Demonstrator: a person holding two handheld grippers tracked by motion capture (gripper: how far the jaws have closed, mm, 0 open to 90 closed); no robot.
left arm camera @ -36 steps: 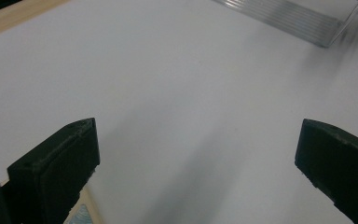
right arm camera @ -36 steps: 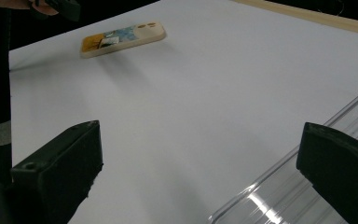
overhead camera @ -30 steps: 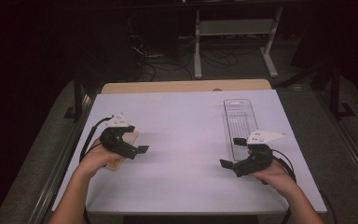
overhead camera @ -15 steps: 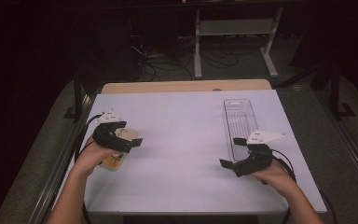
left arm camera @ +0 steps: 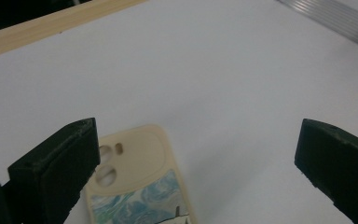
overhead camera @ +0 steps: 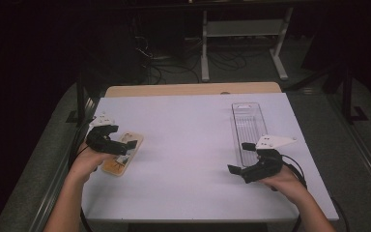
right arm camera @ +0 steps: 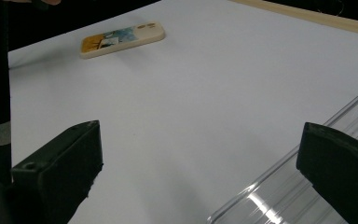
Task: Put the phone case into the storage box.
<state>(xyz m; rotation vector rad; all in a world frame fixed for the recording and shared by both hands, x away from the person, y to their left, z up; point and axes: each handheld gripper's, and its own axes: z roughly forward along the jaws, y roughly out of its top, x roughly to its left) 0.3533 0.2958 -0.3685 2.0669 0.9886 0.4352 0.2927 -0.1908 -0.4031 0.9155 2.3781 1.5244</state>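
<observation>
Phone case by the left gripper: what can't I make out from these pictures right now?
- Phone case: its lower end is cut off by the bottom edge of the left gripper view, and one black jaw covers its side.
- In the high view the left gripper overlaps the case, so whether the jaws touch it cannot be told.
- Clear tray: cut off by the right gripper view's edges; its contents cannot be told.

Phone case (overhead camera: 122, 153) left, tray (overhead camera: 249, 126) right

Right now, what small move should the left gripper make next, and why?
Probably lower and shift so the phone case lies between the jaws, then close. The left gripper is open above the case, which lies flat on the table, off toward one jaw rather than centred.
</observation>
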